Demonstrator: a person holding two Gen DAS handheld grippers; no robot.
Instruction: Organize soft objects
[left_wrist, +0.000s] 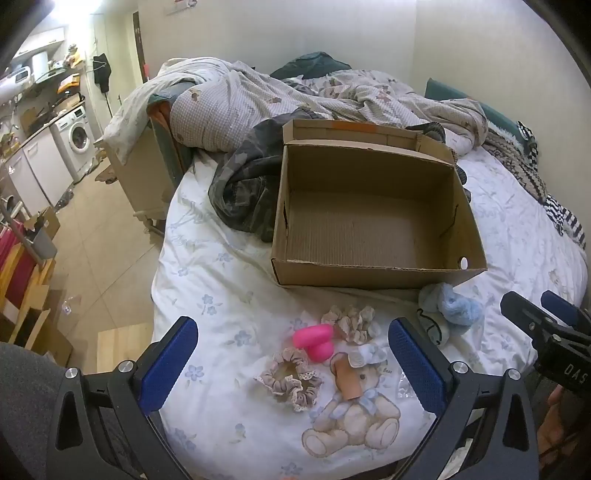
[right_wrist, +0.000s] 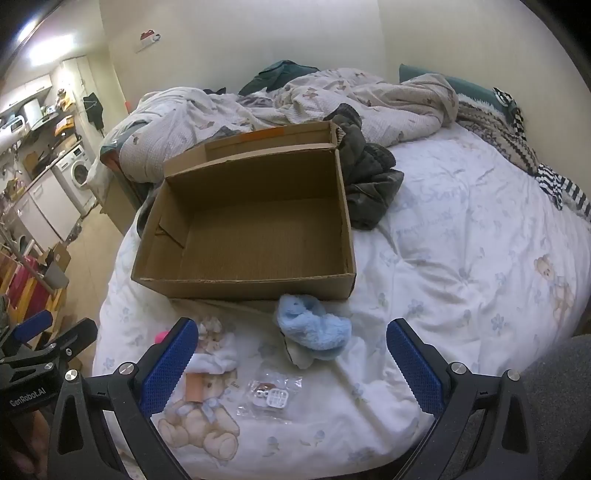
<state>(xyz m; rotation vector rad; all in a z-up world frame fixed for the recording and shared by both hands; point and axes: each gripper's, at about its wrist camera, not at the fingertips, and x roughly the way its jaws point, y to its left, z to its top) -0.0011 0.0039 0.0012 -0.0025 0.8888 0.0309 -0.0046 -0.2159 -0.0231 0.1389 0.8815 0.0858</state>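
Note:
An open cardboard box (left_wrist: 373, 218) sits on the bed, empty inside; it also shows in the right wrist view (right_wrist: 251, 221). In front of it lie a beige scrunchie (left_wrist: 290, 380), a second beige scrunchie (left_wrist: 351, 321), a pink soft object (left_wrist: 314, 339), a white-and-blue hair piece (left_wrist: 364, 356) and a fluffy blue item (left_wrist: 456, 308), (right_wrist: 314, 326). My left gripper (left_wrist: 291, 354) is open above the scrunchies and the pink object. My right gripper (right_wrist: 290, 350) is open, with the fluffy blue item between and just beyond its fingers.
A small clear bag with white bits (right_wrist: 269, 397) lies on the sheet near me. Crumpled bedding (left_wrist: 258, 99) and dark clothing (left_wrist: 247, 184) lie behind the box. The bed edge drops to a tiled floor (left_wrist: 99, 251) on the left, with a washing machine (left_wrist: 77, 138) beyond.

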